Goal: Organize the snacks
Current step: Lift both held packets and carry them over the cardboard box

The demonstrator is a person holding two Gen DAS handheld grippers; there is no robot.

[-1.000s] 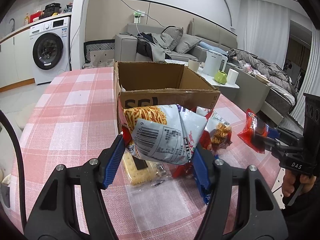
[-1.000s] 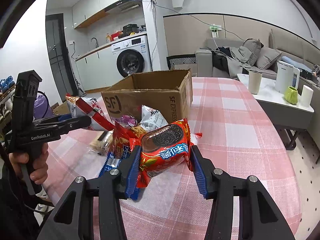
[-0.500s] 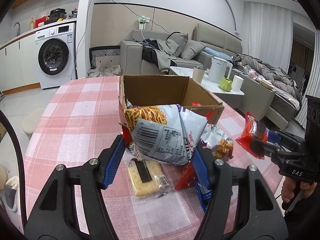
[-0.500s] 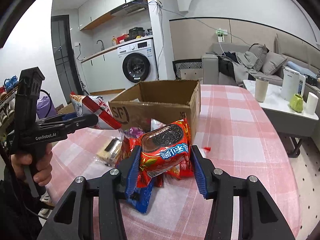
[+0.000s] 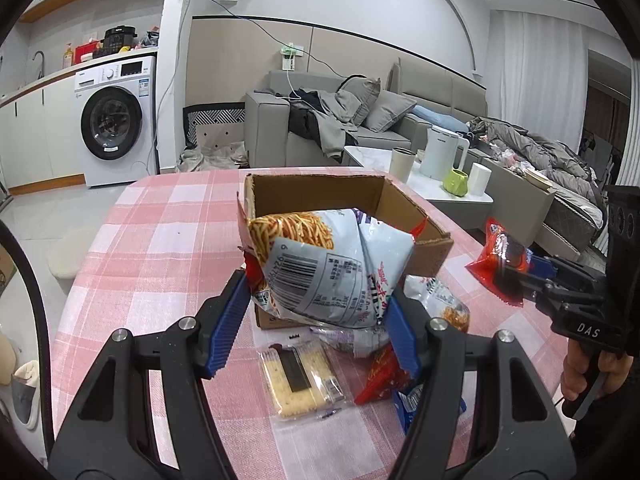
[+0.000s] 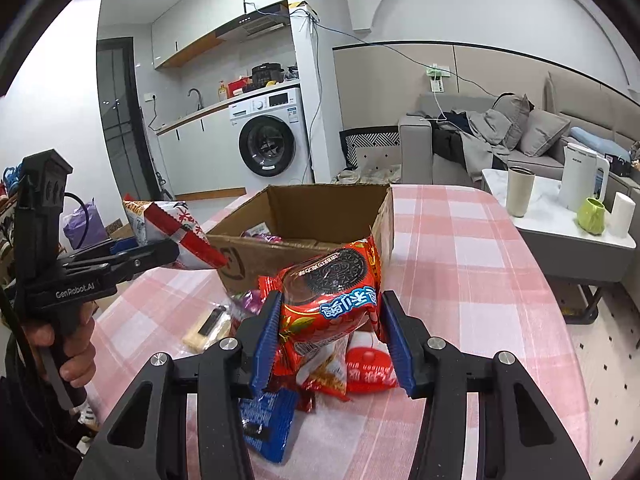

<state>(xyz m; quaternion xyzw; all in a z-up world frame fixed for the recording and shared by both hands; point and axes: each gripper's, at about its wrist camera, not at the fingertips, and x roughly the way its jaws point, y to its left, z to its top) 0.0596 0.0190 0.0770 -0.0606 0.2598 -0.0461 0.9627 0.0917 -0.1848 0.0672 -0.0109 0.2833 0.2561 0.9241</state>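
Presently both packets in hand are light, soft, air-puffed film pouches; I judge them crushable and slippery, best gripped across the middle of the body without squeezing hard. My left tongs (image 5: 316,316) are closed about halfway, clamping the noodle-snack bag (image 5: 324,264) at its lower sides, the bag raised off the tabletop (image 5: 132,272) at the near wall of the cardboard box (image 5: 316,192), toward 12 o'clock. My right tongs (image 6: 328,336) are closed to a similar width on the red sandwich-biscuit packet (image 6: 332,304), also lifted, with the box at 12 o'clock just beyond. Loose items remain on the tabletop: a cracker pack (image 5: 300,376) at 6 o'clock of the bag, and a blue packet (image 6: 264,420) at 7 o'clock of the biscuits.
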